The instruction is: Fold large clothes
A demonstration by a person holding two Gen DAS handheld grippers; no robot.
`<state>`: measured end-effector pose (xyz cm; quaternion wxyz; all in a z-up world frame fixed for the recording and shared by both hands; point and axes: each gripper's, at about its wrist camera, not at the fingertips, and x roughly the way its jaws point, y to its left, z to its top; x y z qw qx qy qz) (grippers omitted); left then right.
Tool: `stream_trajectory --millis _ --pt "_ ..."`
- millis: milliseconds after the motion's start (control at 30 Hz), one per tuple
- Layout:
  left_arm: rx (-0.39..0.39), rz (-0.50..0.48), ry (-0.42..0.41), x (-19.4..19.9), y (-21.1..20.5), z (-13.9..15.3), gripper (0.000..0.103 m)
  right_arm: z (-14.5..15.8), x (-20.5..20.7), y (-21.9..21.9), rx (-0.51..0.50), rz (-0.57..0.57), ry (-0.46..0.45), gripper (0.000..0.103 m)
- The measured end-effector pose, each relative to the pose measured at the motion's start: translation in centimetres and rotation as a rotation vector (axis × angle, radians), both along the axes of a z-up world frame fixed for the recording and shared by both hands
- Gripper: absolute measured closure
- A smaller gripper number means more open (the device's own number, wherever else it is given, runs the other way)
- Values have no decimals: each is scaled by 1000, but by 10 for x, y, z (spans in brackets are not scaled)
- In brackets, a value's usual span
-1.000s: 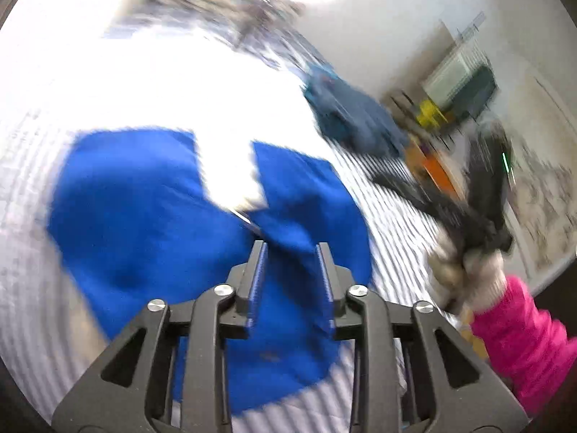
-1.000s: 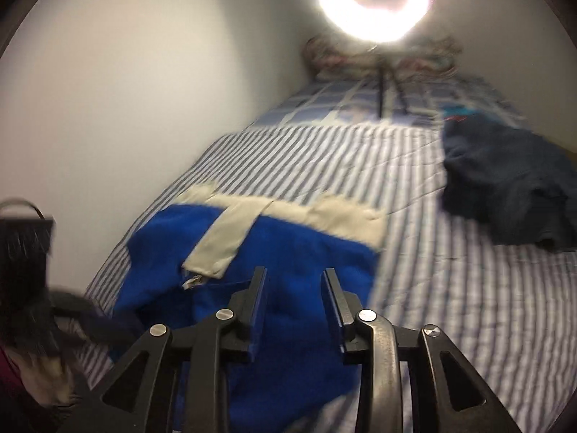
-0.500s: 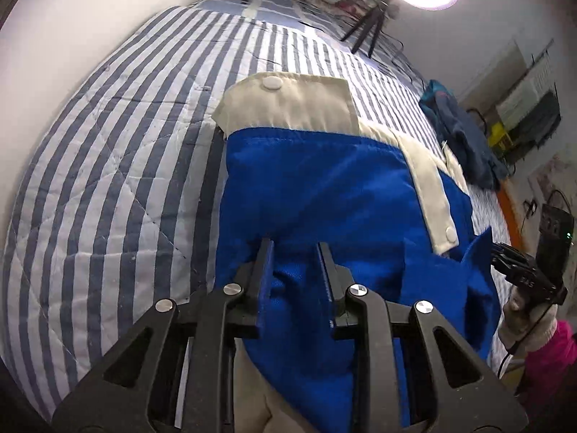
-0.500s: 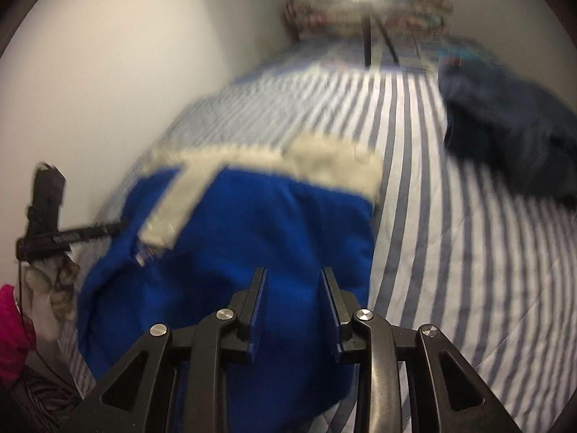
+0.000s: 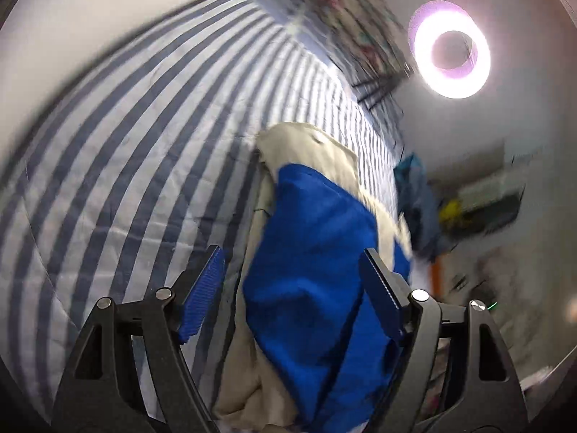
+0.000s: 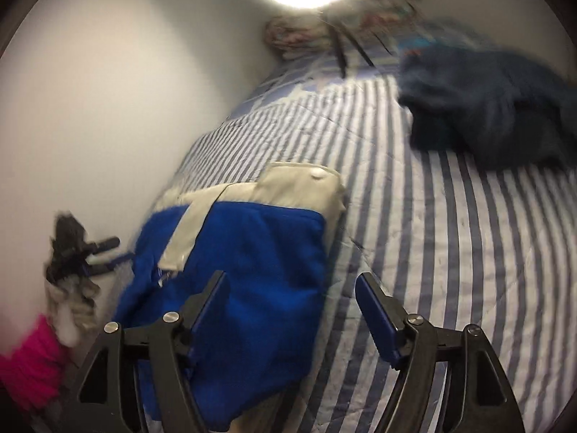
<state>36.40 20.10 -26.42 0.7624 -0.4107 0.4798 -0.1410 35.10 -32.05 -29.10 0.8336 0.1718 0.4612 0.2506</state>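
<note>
Now both tools, left tool [image 5: 292, 278] and right tool [image 6: 290, 297], having just been opening, are hanging wide, gripping nothing, over the folded blue-and-cream garment [image 6: 245, 252] lying on the striped bed [image 6: 450, 234]

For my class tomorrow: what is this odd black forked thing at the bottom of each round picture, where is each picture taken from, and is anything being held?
No robot here: a person holds hand-held tongs in each hand, each with a wide-angle camera looking along its two fingers. One picture comes from the left tongs, the other from the right tongs.

Both look down at a bed with a striped sheet. On it lies a blue garment with cream trim, folded over. Farther off sits a dark blue heap of clothing, and a ring light shines behind.

Nothing is held. Both tongs have just been opening; their fingers stand apart, the blue cloth lying loose beneath. In the right view the other tongs appear at the left, in a gloved hand with a pink sleeve.
</note>
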Motion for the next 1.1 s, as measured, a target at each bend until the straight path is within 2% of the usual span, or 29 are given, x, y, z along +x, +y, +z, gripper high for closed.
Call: stream_trajectory --millis 100,300,367,633,733,800,867,967,1033,1100 --pt "-111 -3 39 5 5 -20 24 -22 6 -12 84 2 83 27" --pt "-162 -36 72 12 1 -38 24 -52 10 -11 219 30 174 27" --pt "-169 -51 72 11 0 -40 24 -56 11 -9 229 34 182 27" --pt "-105 -127 65 23 -31 -37 24 -66 24 10 277 68 187 28" --pt "-66 -155 50 28 -43 -35 25 -68 28 29 284 88 192 35" --pt "-27 -173 39 31 -51 -33 29 -70 31 44 283 90 195 38" --pt "3 -184 39 34 -57 -32 40 -70 33 58 267 96 187 39" --pt "49 -190 31 31 -64 -28 50 -68 31 72 244 99 200 57" --pt "97 -199 12 29 -70 -20 57 -63 29 76 214 98 189 63" --pt "166 -216 -30 25 -78 -7 63 -49 23 90 133 110 146 71"
